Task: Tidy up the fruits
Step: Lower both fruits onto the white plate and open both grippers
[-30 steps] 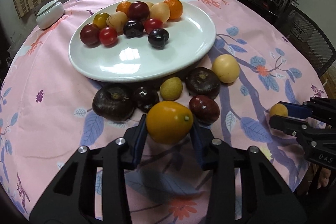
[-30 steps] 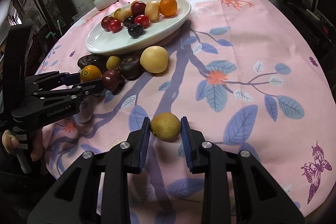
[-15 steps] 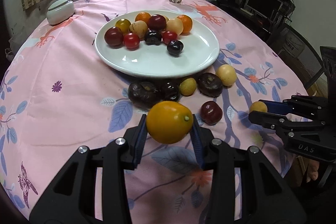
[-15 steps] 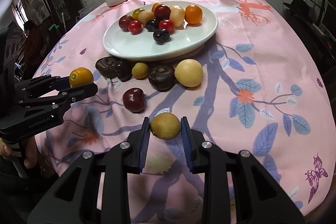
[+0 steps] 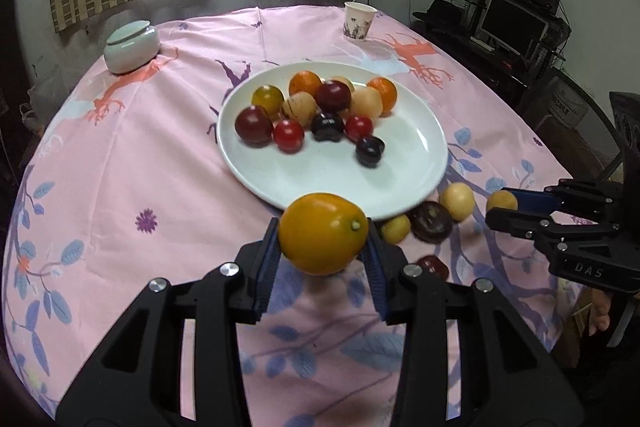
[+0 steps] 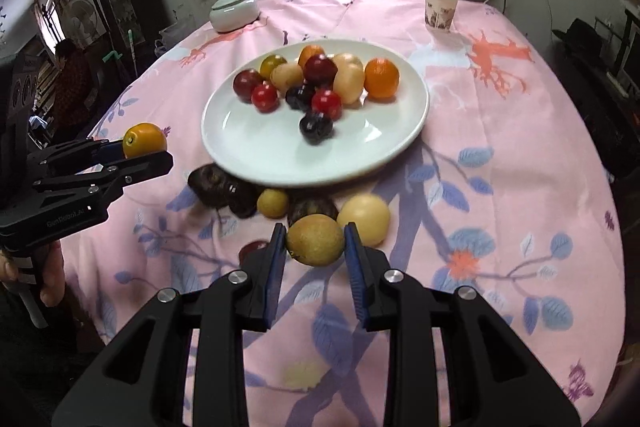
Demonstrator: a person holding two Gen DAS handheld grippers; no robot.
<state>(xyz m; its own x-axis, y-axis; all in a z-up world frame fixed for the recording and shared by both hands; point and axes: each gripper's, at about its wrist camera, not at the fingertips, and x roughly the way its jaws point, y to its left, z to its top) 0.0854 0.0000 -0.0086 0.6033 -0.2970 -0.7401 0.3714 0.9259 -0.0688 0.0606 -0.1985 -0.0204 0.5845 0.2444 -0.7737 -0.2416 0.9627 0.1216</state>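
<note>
Tablecloth [image 5: 120, 167], pink with a leaf and tree print, covers the round table. White plate [image 5: 400, 163] stands near its middle and serves as the reference point. On the plate's far half sits a cluster of fruit [image 5: 316, 111]: two oranges, several dark red and bright red round ones, pale tan ones, one yellowish, and two near-black ones nearest the plate's centre. Beyond the plate, to its far left, stands a lidded pale ceramic jar [image 5: 131, 47]; to its far right, a paper cup [image 5: 359, 21].

Loose fruit lies on the cloth just at the plate's near rim: two dark brown pieces [image 6: 224, 187], a small yellow-green one [image 6: 272, 203], a pale yellow round one [image 6: 365, 217] and a dark red one [image 5: 433, 265].

Left gripper [image 5: 323, 255] is clamped on an orange-yellow fruit [image 5: 323, 233], held clear of the cloth, near side of the plate. Right gripper [image 6: 316, 247] is closed narrowly on a small greenish-brown fruit [image 6: 315, 241], also raised, near side of the plate and to the right of the left gripper.
</note>
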